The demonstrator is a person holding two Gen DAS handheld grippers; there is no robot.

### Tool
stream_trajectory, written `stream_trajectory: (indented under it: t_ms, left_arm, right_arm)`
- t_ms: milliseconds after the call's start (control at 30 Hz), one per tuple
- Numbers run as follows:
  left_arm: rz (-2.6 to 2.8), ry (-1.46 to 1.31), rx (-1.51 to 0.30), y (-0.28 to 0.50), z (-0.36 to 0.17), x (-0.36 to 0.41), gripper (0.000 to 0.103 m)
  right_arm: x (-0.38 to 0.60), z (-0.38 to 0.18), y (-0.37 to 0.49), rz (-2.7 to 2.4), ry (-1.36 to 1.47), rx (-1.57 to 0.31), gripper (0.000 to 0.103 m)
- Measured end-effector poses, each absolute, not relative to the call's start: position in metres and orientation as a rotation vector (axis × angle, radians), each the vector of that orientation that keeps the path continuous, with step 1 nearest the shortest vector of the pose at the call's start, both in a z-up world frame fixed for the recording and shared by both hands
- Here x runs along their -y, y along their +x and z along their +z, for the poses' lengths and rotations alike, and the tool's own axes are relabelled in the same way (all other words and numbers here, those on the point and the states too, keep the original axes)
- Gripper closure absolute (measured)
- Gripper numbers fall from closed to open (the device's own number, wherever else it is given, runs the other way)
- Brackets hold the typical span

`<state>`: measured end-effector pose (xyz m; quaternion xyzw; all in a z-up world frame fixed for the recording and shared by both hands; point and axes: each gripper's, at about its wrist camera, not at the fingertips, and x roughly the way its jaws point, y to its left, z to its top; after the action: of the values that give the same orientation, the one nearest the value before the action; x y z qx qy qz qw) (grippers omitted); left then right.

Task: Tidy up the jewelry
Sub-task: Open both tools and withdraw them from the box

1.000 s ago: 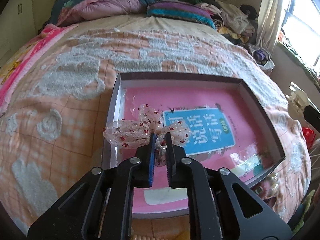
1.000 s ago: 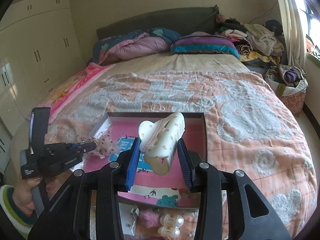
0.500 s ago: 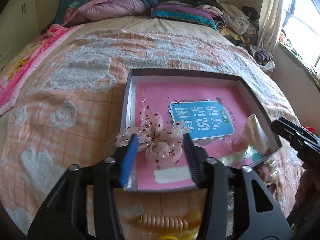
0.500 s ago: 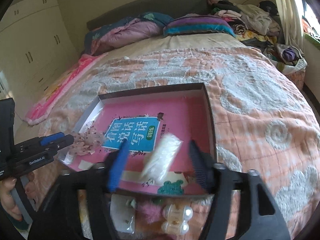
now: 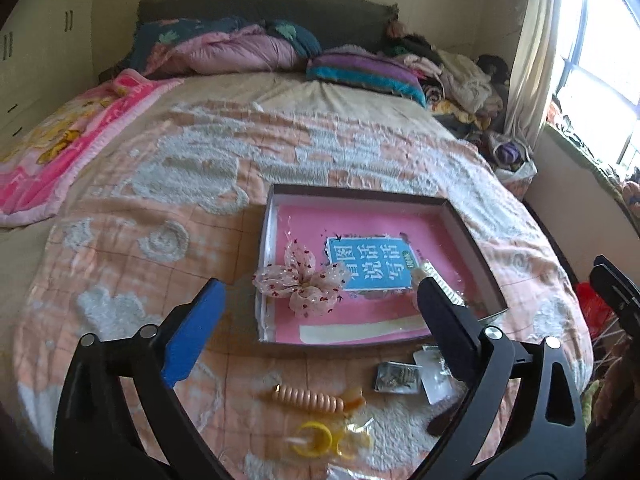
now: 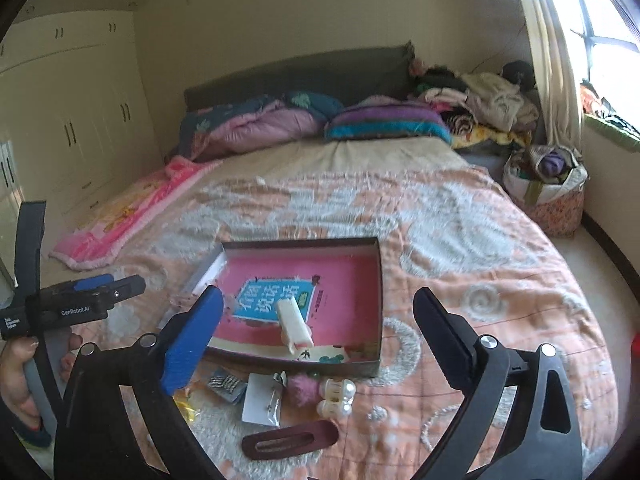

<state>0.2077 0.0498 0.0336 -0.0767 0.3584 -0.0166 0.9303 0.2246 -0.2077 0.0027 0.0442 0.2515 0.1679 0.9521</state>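
Both hand-held grippers stand wide apart and carry nothing. The loose pieces lie on the bed on the near side of the box, just under the right hand-held gripper: the dark hair clip sits closest, its long axis crosswise between the jaws, with the pearl clips just beyond. The left hand-held gripper is nearer the coil hair tie, also lying crosswise
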Motion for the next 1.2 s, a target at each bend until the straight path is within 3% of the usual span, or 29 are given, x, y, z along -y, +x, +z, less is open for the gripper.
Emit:
stream_trajectory:
  t_ms: [333,1200]
  left_arm:
    - [-0.008,-0.178,-0.637,0.16,0.076,-0.062,0.01]
    - [-0.039,-0.13,-0.623,0.082,0.085,-0.049,0.01]
  right_arm:
    - [0.231,0.048,0.177,0.341,0.104,-0.417,0.006]
    - [0.24,0.07,0.089,0.402,0.087,-0.376,0.006]
